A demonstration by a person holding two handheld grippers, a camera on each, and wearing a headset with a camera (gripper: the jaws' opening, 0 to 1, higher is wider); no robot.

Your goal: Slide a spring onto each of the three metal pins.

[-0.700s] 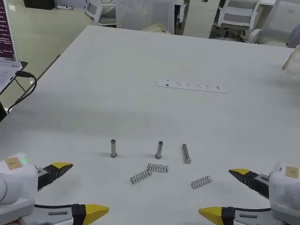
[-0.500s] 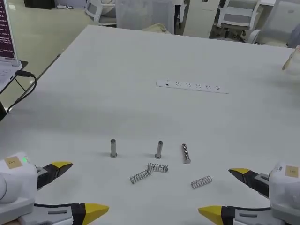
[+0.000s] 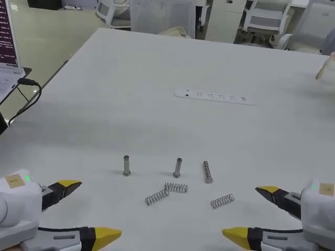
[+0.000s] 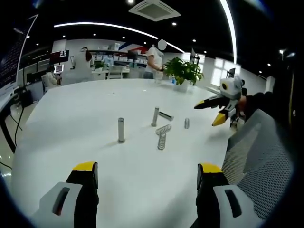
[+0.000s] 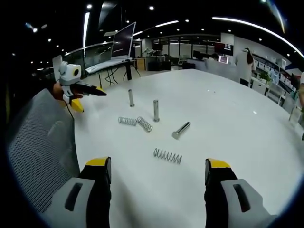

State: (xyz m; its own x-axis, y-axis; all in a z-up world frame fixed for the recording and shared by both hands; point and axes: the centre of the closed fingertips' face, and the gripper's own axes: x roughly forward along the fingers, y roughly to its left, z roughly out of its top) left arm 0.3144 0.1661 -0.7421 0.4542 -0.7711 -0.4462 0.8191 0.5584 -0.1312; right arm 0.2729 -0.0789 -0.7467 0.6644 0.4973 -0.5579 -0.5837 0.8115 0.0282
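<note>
Rightmost spring [image 3: 222, 201] crept left; our left gripper [image 3: 93, 208] and right gripper [image 3: 247, 212] gape empty; a clumsy pinch may roll it.

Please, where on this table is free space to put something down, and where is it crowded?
Bare table lies between the power strip and the three pins, and also left of the leftmost pin. It is crowded where the springs lie by the pins, between the left gripper and the right gripper.

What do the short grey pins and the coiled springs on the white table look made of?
Grey cylindrical pins: likely steel, with a dull silver sheen along their sides. Coiled wire springs: thin silvery wire, probably steel too, though too small to be sure.
</note>
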